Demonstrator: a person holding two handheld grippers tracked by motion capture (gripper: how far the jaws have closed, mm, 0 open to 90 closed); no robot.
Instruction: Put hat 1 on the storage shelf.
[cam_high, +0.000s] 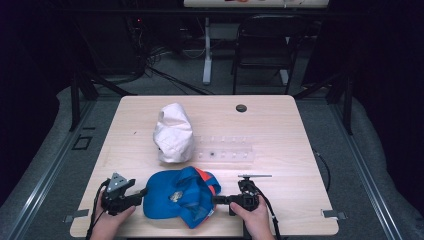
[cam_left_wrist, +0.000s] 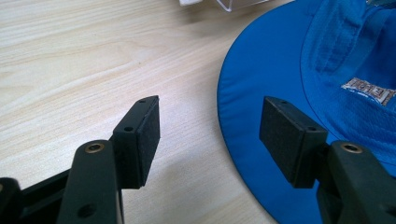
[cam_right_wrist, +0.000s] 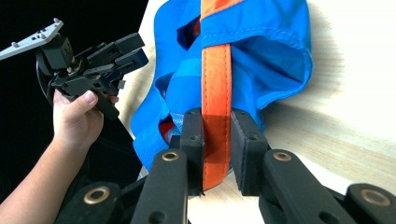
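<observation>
Orange strap (cam_right_wrist: 215, 98) of blue cap (cam_high: 175, 197) between right tool (cam_right_wrist: 217, 140) jaws

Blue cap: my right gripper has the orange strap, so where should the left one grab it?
Take the blue cap by its flat brim edge, coming in level from its left. The brim lies thin on the table between the left gripper's open jaws.

Both grippers are black w/ two flat, blocky jaws, brass-coloured pivot rivets and small screw holes along the pads. Left gripper (cam_high: 141, 192) carries a grey three-cornered plate (cam_high: 116, 182) on top; right gripper (cam_high: 218, 199) trails a black cable (cam_high: 267, 210). Person's forearms are bare, no sleeves visible.
</observation>
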